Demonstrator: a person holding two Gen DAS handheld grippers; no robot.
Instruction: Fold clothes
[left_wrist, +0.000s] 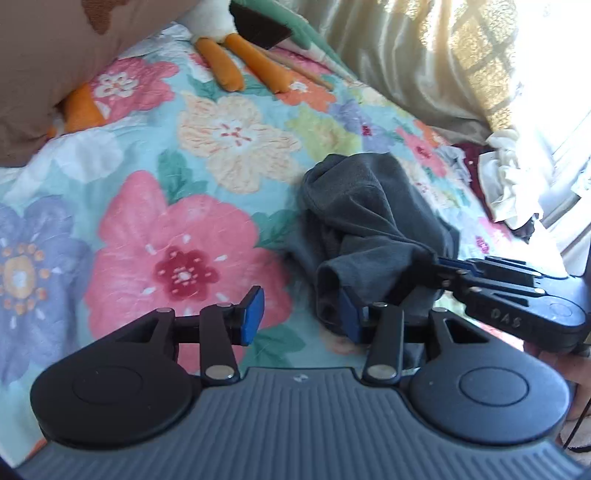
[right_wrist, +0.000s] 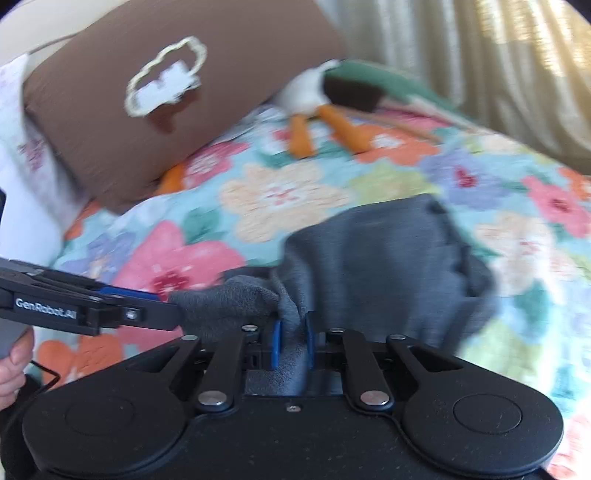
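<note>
Crumpled dark grey knit garment (left_wrist: 365, 206) bunched on floral quilted bedspread (left_wrist: 192, 229), one end pinched between closed right gripper (right_wrist: 293, 341) pads. Left gripper (left_wrist: 301, 317) fingers wide apart, right pad touching cloth.

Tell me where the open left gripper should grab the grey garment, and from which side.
Probably the bunched fold of the grey garment hanging just ahead of the left gripper. Come straight forward with the jaws open either side of it. The right gripper already pinches the neighbouring edge, so that fold hangs lifted off the floral bedspread.
</note>
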